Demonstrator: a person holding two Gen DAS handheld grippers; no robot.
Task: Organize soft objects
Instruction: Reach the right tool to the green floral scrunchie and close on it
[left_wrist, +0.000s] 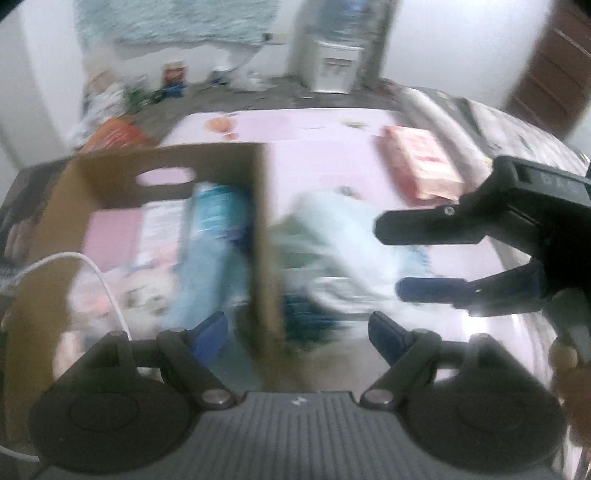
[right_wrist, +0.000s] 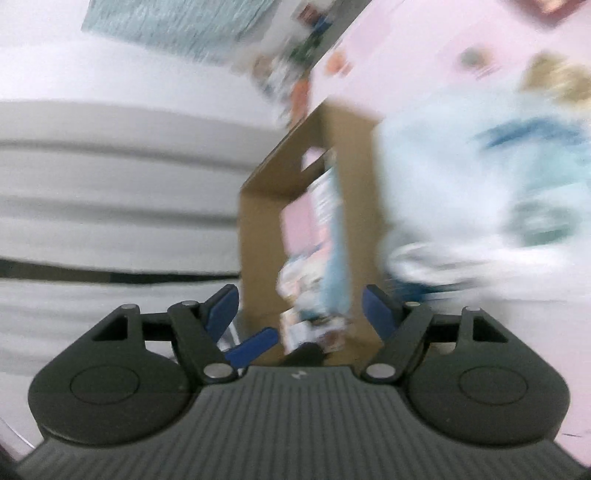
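Observation:
A brown cardboard box (left_wrist: 110, 173) stands on the pink table, left of centre in the left wrist view. It holds a blue soft pack (left_wrist: 214, 229) and pink-and-white packs. Just right of the box lies a pale blue-white soft pack (left_wrist: 340, 236), with a pink pack (left_wrist: 421, 162) farther back. My left gripper (left_wrist: 295, 328) is open over the box's right wall and holds nothing. My right gripper (left_wrist: 389, 258) comes in from the right, open and empty, above the pale pack. In the blurred right wrist view, my right gripper (right_wrist: 299, 302) faces the box (right_wrist: 258, 221), with the pale pack (right_wrist: 461, 184) to its right.
The pink table (left_wrist: 314, 155) extends behind the box. On the floor beyond are a water dispenser (left_wrist: 332, 62) and clutter (left_wrist: 114, 133). A white cable (left_wrist: 107, 288) loops over the box's left side. A brown door (left_wrist: 554, 74) is at the far right.

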